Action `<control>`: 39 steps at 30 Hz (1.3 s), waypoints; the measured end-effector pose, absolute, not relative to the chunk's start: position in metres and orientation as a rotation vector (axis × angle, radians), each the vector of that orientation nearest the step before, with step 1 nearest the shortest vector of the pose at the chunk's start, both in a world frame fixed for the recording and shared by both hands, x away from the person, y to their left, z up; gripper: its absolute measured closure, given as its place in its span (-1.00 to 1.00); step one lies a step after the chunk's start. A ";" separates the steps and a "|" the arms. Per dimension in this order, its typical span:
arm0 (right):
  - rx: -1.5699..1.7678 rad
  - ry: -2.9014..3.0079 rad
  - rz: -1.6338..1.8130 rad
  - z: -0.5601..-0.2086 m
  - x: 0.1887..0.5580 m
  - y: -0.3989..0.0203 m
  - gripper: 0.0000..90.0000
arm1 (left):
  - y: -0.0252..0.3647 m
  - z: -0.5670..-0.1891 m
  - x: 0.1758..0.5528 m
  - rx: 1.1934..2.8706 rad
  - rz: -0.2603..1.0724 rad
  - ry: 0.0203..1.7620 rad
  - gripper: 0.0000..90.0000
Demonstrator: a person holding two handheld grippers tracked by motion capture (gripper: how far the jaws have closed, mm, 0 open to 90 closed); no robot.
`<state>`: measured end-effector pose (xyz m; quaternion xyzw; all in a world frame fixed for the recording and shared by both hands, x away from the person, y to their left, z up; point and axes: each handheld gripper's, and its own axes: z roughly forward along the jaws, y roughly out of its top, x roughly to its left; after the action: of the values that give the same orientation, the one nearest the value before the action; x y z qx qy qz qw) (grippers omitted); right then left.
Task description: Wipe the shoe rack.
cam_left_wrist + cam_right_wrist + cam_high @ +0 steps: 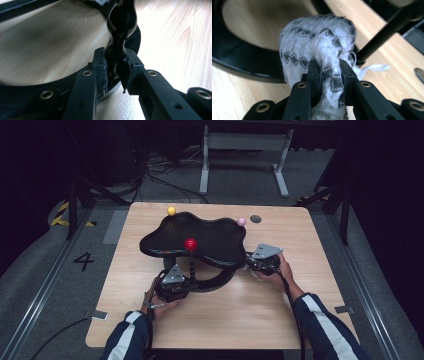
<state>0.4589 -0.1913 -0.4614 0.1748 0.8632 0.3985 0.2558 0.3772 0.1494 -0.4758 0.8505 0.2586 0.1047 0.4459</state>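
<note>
Low and left of centre in the high view, the left gripper [181,276] is clenched on the wavy black post [121,23] of the black stand [197,240], by its base ring. Right of centre, the right gripper [329,71] is clamped on a bunched white patterned cloth [317,50], just beside the stand's right edge on the wooden table [240,320].

We are seeing a light wooden table [310,285] bearing a black two-tier stand [200,240], its ring base [220,281] lying on the top.
</note>
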 end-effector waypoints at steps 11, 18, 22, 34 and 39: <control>0.400 2.486 1.050 -0.473 0.444 -0.185 0.63 | 0.143 -0.477 0.372 2.105 0.262 0.633 0.66; 0.307 2.613 1.141 -0.472 0.418 -0.176 0.62 | 0.134 -0.475 0.365 2.135 0.270 0.614 0.66; 0.218 2.648 1.149 -0.471 0.399 -0.165 0.61 | 0.129 -0.475 0.363 2.132 0.265 0.607 0.66; 0.149 2.595 1.122 -0.463 0.380 -0.149 0.66 | 0.117 -0.476 0.359 2.122 0.242 0.609 0.61; 0.268 2.498 1.029 -0.467 0.393 -0.156 0.68 | 0.119 -0.474 0.356 2.150 0.251 0.599 0.55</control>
<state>0.3926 -0.1556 -0.4667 0.0964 0.8992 0.3705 0.2118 0.3561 0.1192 -0.4740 0.8630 0.2404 0.1008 0.4329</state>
